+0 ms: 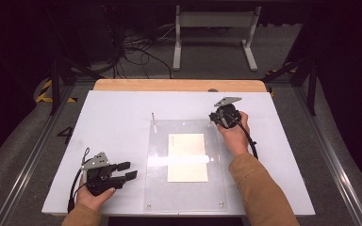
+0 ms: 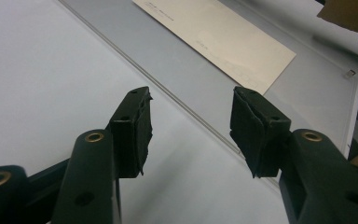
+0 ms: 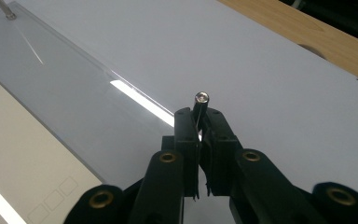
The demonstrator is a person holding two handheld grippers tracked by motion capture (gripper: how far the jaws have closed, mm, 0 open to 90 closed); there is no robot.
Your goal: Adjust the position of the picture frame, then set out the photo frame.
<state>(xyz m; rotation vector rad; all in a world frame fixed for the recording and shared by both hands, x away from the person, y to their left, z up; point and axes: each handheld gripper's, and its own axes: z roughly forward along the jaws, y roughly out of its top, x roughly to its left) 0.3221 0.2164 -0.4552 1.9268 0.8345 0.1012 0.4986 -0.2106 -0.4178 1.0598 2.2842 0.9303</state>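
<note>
A clear acrylic plate (image 1: 156,188) lies on the white table (image 1: 113,122) over a cream card (image 1: 187,157). A thin metal pin (image 1: 153,117) stands upright at the plate's far left corner. At the far right corner my right gripper (image 1: 215,118) is shut on a second metal pin (image 3: 201,99), whose round tip sticks out just beyond the jaws of the right gripper (image 3: 198,121). My left gripper (image 1: 128,170) rests open at the near left, its left gripper (image 2: 191,126) jaws pointing at the plate's (image 2: 177,70) left edge and the card (image 2: 219,35), with nothing between them.
A wooden strip (image 1: 179,85) runs along the table's far edge. Small fasteners sit at the plate's near corners (image 1: 149,205). Beyond the table stand a white frame (image 1: 215,28) and loose cables (image 1: 132,52) on the floor.
</note>
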